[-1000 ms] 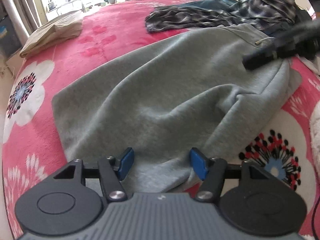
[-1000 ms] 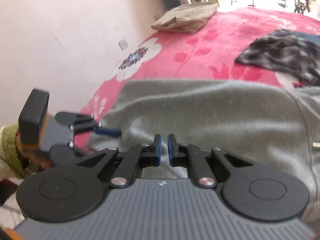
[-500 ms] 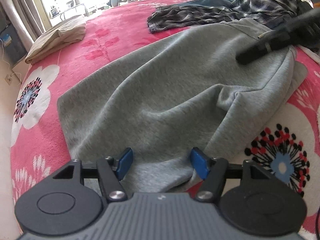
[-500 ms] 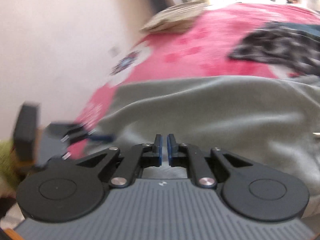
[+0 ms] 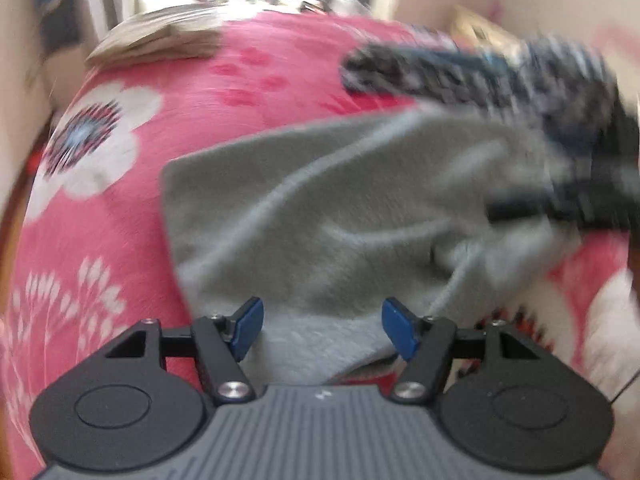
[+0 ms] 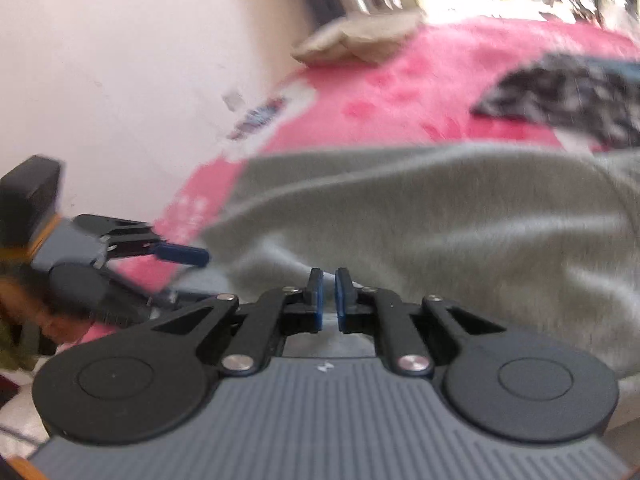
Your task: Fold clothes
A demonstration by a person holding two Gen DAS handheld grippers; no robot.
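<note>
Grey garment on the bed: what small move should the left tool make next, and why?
Probably lower the left tool and close on the grey garment edge below it: its pads are apart over loose cloth, gripping nothing, while the right tool is shut.

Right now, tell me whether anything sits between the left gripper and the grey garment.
Nothing visible does. The left gripper has its jaws apart directly over the near edge of the grey garment, with only its fabric between the pads.

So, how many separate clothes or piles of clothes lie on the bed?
3. The grey garment is spread nearest, the dark checked pile lies at the far right, and the folded beige one at the far left corner. The pile may hide more.
</note>
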